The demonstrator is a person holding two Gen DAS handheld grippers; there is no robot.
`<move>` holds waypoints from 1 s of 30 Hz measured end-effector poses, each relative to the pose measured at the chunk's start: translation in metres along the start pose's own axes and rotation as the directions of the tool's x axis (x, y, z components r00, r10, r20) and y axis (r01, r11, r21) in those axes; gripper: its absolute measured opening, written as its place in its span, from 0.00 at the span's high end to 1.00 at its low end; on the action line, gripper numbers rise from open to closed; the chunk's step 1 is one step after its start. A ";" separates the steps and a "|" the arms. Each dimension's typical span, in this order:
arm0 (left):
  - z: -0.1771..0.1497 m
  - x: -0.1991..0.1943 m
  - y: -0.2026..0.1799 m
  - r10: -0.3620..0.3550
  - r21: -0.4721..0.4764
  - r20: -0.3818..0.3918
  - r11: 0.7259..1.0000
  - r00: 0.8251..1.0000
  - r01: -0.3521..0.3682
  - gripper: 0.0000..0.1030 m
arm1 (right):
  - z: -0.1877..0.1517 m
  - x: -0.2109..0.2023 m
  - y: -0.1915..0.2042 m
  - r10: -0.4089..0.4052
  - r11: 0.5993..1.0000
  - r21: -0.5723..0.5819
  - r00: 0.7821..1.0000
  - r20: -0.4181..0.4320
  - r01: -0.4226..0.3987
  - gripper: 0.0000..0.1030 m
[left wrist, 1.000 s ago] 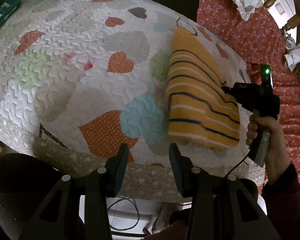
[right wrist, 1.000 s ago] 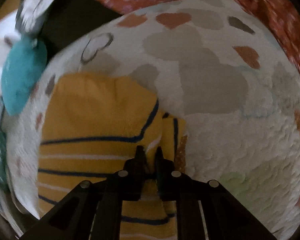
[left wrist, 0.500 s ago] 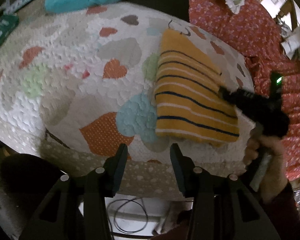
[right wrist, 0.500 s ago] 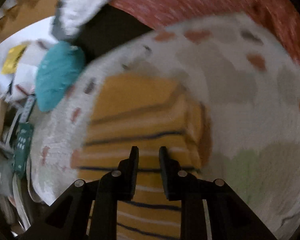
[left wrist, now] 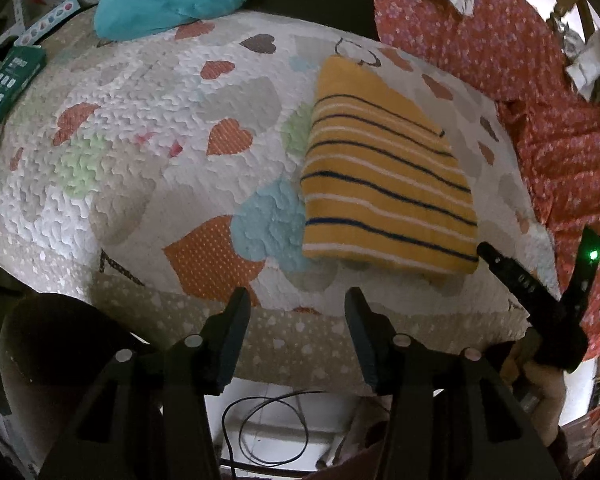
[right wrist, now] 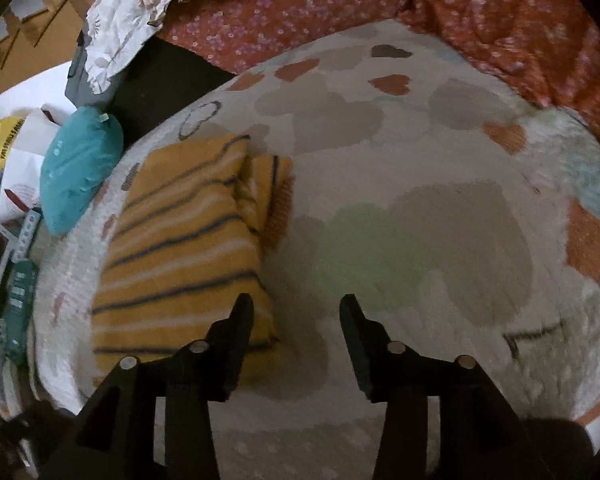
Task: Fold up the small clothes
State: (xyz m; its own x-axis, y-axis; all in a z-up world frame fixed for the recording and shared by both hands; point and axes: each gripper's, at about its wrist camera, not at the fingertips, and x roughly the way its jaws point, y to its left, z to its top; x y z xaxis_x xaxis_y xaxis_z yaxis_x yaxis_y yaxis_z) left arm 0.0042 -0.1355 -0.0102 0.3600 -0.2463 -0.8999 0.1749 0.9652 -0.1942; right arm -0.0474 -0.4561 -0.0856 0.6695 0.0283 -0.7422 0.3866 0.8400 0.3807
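Since the garment already lies folded, these are the relations your next move turns on:

Garment: the yellow striped garment (left wrist: 384, 184) lies flat in a compact fold on the heart-print quilt (left wrist: 148, 152) of the bed, toward the quilt's right side, its near end close to the front edge.

Long axis: it runs from the front edge away toward the far edge, with the stripes crossing it.

Loose part: in the right wrist view a smaller flap sticks out beside the far end of the garment (right wrist: 180, 264); that view is blurred, so it may be a sleeve or only a fold.

Left claw: your left claw (left wrist: 296, 312) is spread wide and holds nothing; it hangs off the front edge, and the garment lies ahead and to its right, apart from it.

Right claw: your right claw (right wrist: 296, 312) is also spread wide and empty; the garment's near corner lies just beside its left finger (right wrist: 236, 328), with bare quilt ahead of it.

Nearer hand: the right, by my judgement, as its tip sits by the garment's near right corner.
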 end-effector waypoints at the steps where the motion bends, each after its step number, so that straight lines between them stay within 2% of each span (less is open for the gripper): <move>1: -0.002 -0.001 -0.002 0.006 0.005 0.002 1.000 1.000 -0.006 0.54 | -0.007 0.001 -0.001 -0.027 1.000 -0.015 1.000 -0.002 0.027 0.52; 3: -0.005 -0.003 -0.004 0.028 0.019 0.015 0.999 0.999 -0.028 0.54 | -0.012 0.004 -0.002 -0.036 0.999 -0.007 0.999 -0.014 0.036 0.52; 6: -0.007 -0.007 -0.006 0.055 0.030 0.033 0.998 0.998 -0.056 0.50 | -0.014 0.001 0.002 -0.046 0.999 -0.017 0.999 0.011 0.046 0.52; 10: -0.008 -0.006 -0.005 0.060 0.021 0.031 0.998 0.998 -0.061 0.47 | -0.021 0.000 0.011 -0.077 0.995 -0.066 0.996 0.039 0.079 0.46; 21: -0.009 -0.004 0.000 0.065 -0.008 0.022 0.998 0.998 -0.065 0.44 | -0.028 0.009 0.018 -0.093 0.992 -0.088 0.996 0.010 0.094 0.42; 30: -0.009 -0.005 -0.004 0.118 0.015 0.045 0.993 0.992 -0.119 0.44 | -0.028 0.012 0.014 -0.100 0.993 -0.063 0.995 0.000 0.100 0.39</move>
State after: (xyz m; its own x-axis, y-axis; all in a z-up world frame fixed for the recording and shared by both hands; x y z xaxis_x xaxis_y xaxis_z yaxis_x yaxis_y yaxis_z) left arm -0.0072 -0.1376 -0.0082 0.4187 -0.1342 -0.8982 0.1445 0.9863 -0.0801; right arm -0.0518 -0.4290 -0.1045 0.6273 -0.0563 -0.7767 0.4108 0.8712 0.2687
